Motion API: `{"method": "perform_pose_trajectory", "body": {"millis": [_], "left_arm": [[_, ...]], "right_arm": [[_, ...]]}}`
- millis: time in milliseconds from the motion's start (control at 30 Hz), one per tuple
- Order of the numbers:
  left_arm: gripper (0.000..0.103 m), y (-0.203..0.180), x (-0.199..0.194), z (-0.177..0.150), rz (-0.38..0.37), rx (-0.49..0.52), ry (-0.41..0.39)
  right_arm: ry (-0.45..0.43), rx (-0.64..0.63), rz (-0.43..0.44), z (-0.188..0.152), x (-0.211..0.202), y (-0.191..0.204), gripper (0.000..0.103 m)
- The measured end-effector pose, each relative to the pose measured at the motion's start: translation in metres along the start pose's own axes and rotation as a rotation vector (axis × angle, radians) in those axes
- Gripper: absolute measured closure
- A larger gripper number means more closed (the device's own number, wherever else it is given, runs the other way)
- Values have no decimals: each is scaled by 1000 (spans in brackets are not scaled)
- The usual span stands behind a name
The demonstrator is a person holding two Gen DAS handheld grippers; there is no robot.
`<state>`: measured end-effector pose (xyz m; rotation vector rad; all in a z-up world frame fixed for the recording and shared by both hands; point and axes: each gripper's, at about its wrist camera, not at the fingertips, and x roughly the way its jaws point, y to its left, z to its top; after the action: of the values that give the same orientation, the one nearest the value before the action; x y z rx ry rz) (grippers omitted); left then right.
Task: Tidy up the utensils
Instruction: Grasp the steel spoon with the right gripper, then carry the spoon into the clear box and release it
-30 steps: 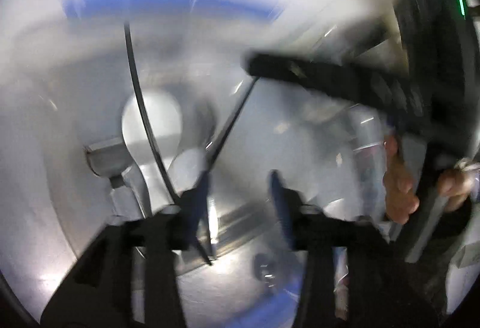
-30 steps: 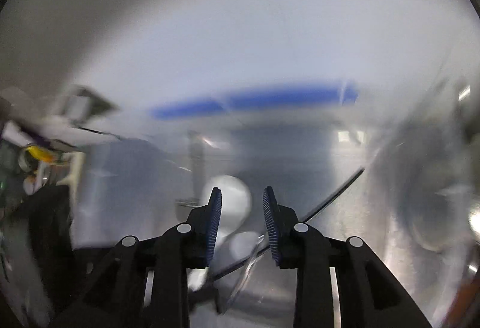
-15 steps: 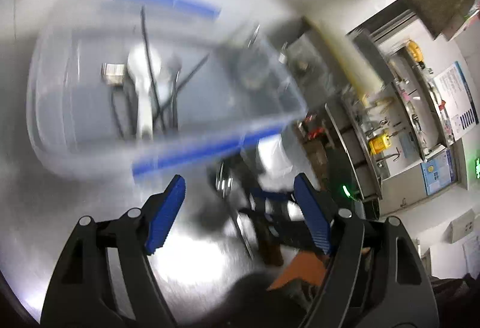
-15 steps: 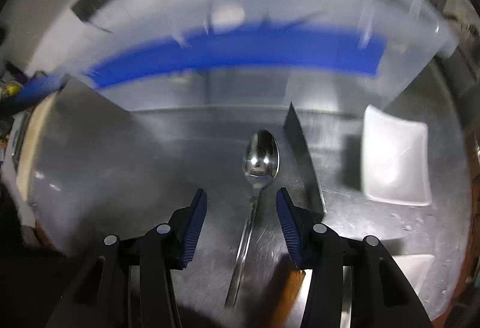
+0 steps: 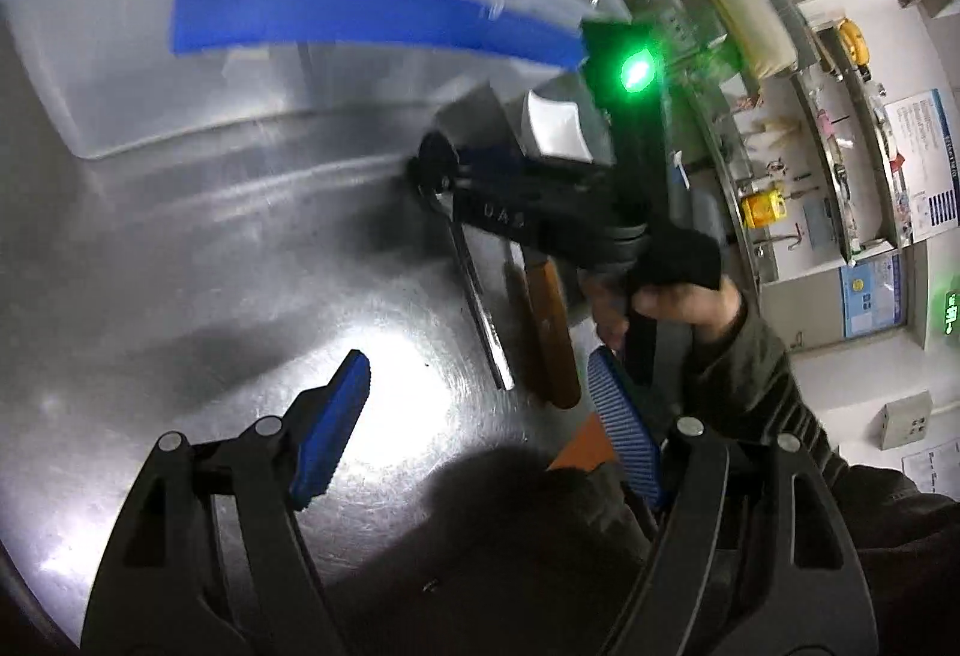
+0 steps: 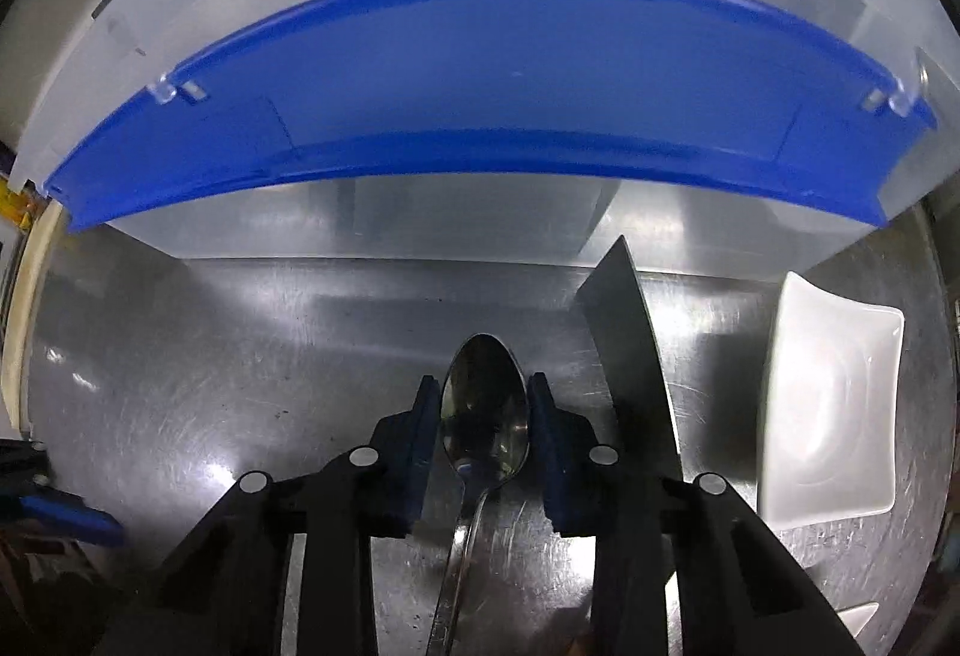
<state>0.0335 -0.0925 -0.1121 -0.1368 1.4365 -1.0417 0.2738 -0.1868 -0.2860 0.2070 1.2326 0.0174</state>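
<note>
Steel surface [image 6: 240, 356] carries everything. On the left, our left claw [image 5: 480, 428] hangs wide apart and empty above it. Ahead sits the clear bin [image 6: 480, 248] with its blue latch [image 6: 480, 116]. At centre our right claw [image 6: 480, 416] straddles the spoon [image 6: 485, 410], fingers [image 6: 420, 446] beside the bowl, not yet clamped. Rightward lie the knife [image 6: 636, 356] and white dish [image 6: 828, 404]. We judge the rounded bowl could squirt out, or a finger nudge the blade.
</note>
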Motion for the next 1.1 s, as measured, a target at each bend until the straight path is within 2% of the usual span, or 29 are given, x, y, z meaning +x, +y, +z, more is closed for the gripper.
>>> {"method": "perform_pose_trajectory", "body": {"millis": [33,67,133,167,300,400,500,567,700,767,800,833,933,1100], "left_arm": [[32,0,8,3,8,1,26],[32,-2,12,4,30,18,28],[32,-9,25,9,133,87,27],[32,-11,31,11,153,101,35],[32,-22,60,18,203,164,70],[32,-27,84,18,223,201,123],[32,-32,101,18,293,265,151],[32,-36,105,17,294,290,146],[32,-35,110,16,266,276,131],[46,-31,110,16,230,252,132],[63,-27,105,16,213,238,140],[73,-22,106,16,197,216,148],[96,-14,107,13,193,179,159],[96,-22,95,6,195,226,118]], "right_arm": [[-6,1,10,1,-3,-1,95],[-6,15,39,0,-10,-7,98],[14,28,56,0,-9,-6,99],[21,31,60,-1,-8,-9,99],[34,71,112,-2,-8,-16,99],[45,90,137,-6,-8,-23,99],[46,129,195,-13,-21,-34,99],[38,155,246,-16,-29,-36,99],[19,198,310,-21,-43,-42,100],[3,214,311,-25,-51,-48,100],[-3,219,311,-26,-54,-53,100],[-12,225,304,-28,-58,-56,100],[-22,234,297,-34,-65,-63,99],[-56,233,294,-44,-61,-71,99]]}}
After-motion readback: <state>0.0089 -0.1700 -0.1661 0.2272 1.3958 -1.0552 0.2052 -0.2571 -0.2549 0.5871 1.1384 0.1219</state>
